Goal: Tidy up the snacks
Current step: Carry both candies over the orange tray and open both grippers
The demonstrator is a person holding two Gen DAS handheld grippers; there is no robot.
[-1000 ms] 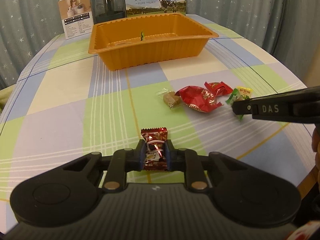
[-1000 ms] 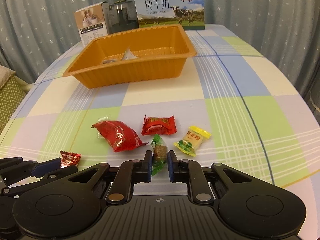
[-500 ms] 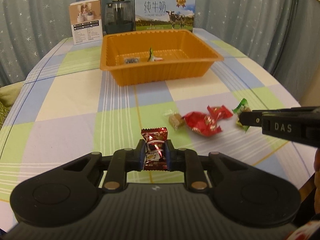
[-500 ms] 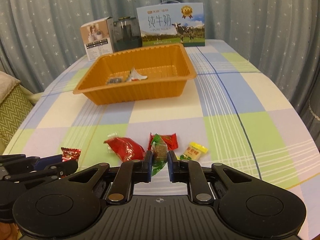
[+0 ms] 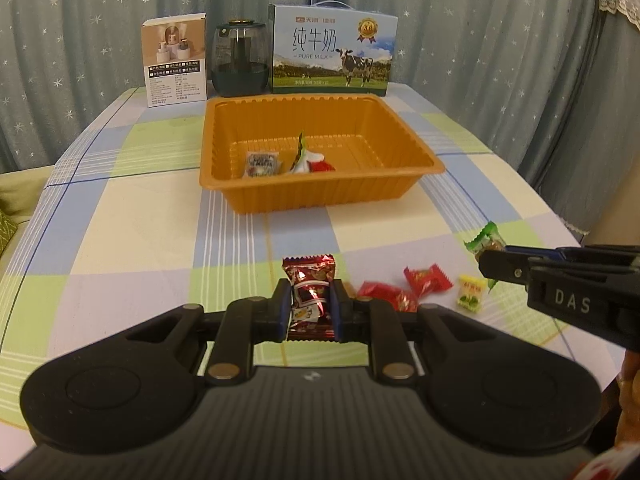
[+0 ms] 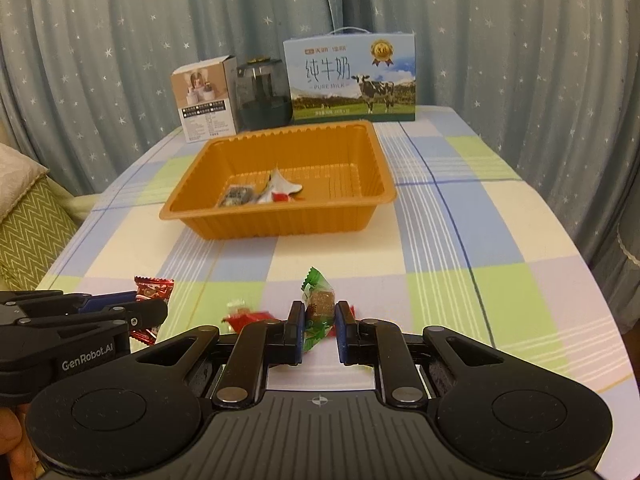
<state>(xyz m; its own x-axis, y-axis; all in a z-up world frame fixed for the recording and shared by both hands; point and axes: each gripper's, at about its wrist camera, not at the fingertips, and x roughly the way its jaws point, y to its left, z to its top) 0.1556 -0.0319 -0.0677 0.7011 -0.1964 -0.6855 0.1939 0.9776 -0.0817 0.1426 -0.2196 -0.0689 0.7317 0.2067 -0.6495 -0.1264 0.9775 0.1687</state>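
My left gripper (image 5: 310, 308) is shut on a dark red foil candy (image 5: 309, 280) and holds it above the table. My right gripper (image 6: 319, 322) is shut on a green-wrapped brown candy (image 6: 318, 300), also lifted; it shows in the left wrist view (image 5: 486, 240) at the right. The orange tray (image 5: 416, 184) stands ahead at mid-table with a few wrapped snacks (image 5: 262, 163) inside. On the cloth below lie red candies (image 5: 426, 280) and a yellow candy (image 5: 471, 293).
A milk carton box (image 5: 334, 60), a dark jar (image 5: 239, 60) and a small white box (image 5: 175, 65) stand behind the tray. Star-patterned curtains hang behind the table. A green-patterned cushion (image 6: 28, 232) lies off the left edge.
Both grippers have risen from the table with their candies; the tray and the loose candies now look farther below. The tray's contents have come into view.
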